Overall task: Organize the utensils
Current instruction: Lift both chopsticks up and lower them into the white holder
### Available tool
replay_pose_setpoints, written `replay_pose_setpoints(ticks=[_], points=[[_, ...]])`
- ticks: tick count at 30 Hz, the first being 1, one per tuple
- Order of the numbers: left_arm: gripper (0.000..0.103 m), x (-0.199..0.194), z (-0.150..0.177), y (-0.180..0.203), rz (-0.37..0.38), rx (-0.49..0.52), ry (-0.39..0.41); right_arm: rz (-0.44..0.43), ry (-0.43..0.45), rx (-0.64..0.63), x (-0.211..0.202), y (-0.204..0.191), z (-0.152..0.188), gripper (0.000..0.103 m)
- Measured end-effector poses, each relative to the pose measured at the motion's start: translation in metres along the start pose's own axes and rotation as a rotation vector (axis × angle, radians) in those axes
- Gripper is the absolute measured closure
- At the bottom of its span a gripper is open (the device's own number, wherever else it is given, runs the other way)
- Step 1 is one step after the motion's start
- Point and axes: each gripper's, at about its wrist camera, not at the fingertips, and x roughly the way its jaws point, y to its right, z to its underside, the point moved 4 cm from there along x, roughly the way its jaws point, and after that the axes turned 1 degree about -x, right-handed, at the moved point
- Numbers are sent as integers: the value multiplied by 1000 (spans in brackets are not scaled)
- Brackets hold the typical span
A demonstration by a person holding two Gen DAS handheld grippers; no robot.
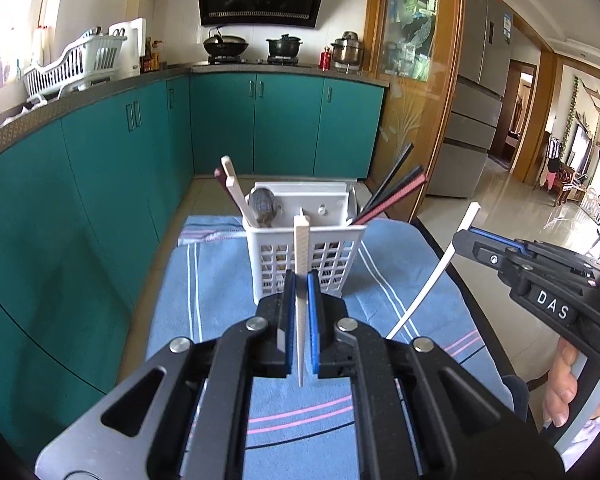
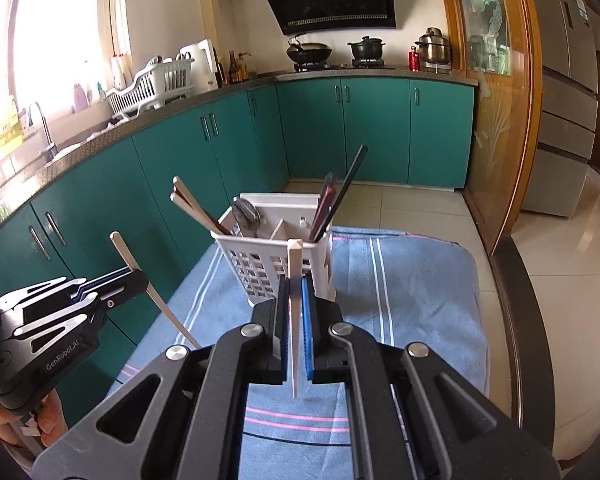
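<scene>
Chopsticks are the business here, one pinched in each hand-held gripper.

Left wrist view: the left hand-held gripper (image 1: 301, 294) has its blue pads pressed together on a white chopstick (image 1: 301, 264), gripped near its middle so both ends stand free and its upper end rises in front of the caddy (image 1: 304, 250). That white slotted caddy stands on a blue striped towel (image 1: 204, 300) spread over the tabletop. Light chopsticks lean out of its left compartment beside a spoon (image 1: 262, 206), and dark ones lean out at the right, so the sorting seems to go by colour. At the right edge the right hand-held gripper (image 1: 462, 238) pinches a second chopstick (image 1: 432, 276), slanted, its lower end above the towel.

Right wrist view: the right hand-held gripper (image 2: 296, 312) is closed on its white chopstick (image 2: 294, 276), again near mid-length and held nearly upright, likely so it can drop end-first into a compartment. The caddy (image 2: 276, 256) sits just ahead, its near compartments showing room. At the left, the left hand-held gripper (image 2: 140, 278) clamps its own chopstick (image 2: 156, 296) clear of the towel (image 2: 420, 280).
</scene>
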Motion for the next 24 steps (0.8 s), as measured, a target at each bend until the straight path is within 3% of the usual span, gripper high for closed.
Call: replay_pose_setpoints(ticks=[5, 12, 18, 24], points=[[97, -18, -30, 2, 22, 16, 59, -29, 35, -2, -9, -4, -22, 96], [97, -53, -112, -4, 0, -11, 249, -8, 163, -40, -29, -13, -78, 96], [97, -38, -157, -6, -24, -29, 284, -19, 205, 17, -19, -9, -132, 96], [97, 7, -150, -14, -66, -33, 246, 61, 308, 80, -8, 8, -158, 96]])
